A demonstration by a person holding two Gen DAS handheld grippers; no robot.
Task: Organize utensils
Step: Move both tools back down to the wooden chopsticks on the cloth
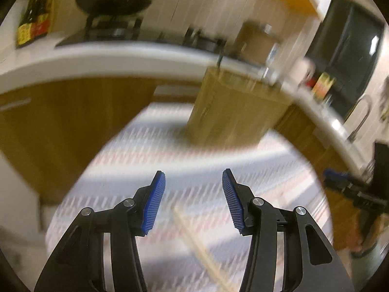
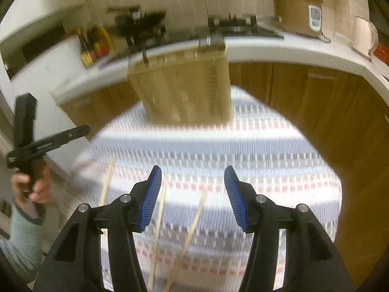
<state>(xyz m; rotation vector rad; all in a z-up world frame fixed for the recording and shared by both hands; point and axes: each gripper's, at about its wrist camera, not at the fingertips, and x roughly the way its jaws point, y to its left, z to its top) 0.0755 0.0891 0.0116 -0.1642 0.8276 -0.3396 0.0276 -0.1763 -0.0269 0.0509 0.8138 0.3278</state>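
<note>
Thin pale wooden chopsticks were the things to sort. In the left wrist view, one pale chopstick (image 1: 201, 250) lay slantwise on the striped woven cloth (image 1: 184, 150), below and between the blue pads of the left gripper (image 1: 193, 203). Its jaws stood open and held nothing. The tan wooden utensil holder (image 1: 233, 112) stood upright at the far side of the cloth, well apart from the stick. Motion blur softened everything, so the stick's ends could not be made out.

It looked light, stiff and narrow, and likely to roll or slip between flat pads; a hold near the middle, square across the shaft, seemed safest. Lying flat on soft cloth, it would probably need the pads pressed down on either side of it.

In the right wrist view, three pale chopsticks (image 2: 159, 221) lay on the same cloth, two under the right gripper (image 2: 192, 199) and one off to its left. These jaws were open too, and empty. The holder (image 2: 184, 85) stood ahead with its open top against the white counter (image 2: 287, 48) edge behind. The left gripper (image 2: 48, 141) hung at the cloth's left edge, well clear of the sticks.

Bare cloth lay between sticks and holder, leaving room to carry. The cloth's edges were near on both sides, so a nudged stick could roll off.
</note>
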